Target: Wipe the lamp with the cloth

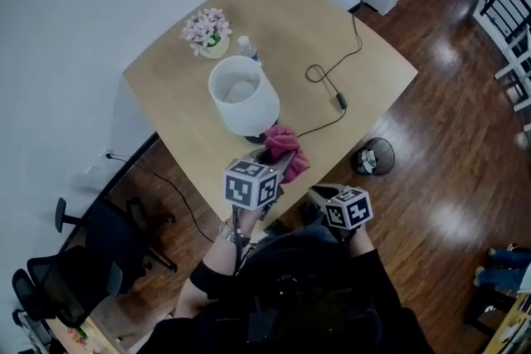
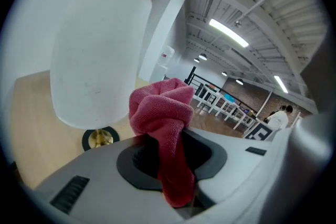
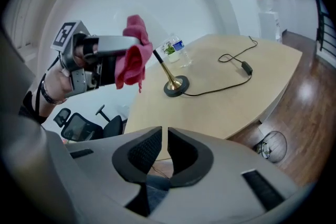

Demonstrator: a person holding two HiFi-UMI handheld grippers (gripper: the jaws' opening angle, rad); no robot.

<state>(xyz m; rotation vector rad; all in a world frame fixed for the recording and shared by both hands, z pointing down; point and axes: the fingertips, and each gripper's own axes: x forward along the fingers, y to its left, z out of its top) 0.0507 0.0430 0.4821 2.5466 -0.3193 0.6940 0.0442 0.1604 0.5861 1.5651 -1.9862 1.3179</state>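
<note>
Left gripper [image 1: 267, 164] is clenched on the red cloth [image 2: 163, 107], which bunches out past the pads. The cloth sits just beside the lamp [image 1: 243, 95], at the lower rim of its white shade on the person's side; contact cannot be confirmed. The lamp stands upright, ahead and left of these jaws. Right gripper [image 3: 167, 152], jaws all but closed and empty, hangs farther from the lamp. Judgement: the left hand is placed to wipe.

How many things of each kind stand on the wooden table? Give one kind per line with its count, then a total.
Lamp: 1
Pot of flowers: 1
Water bottle: 1
Total: 3
</note>
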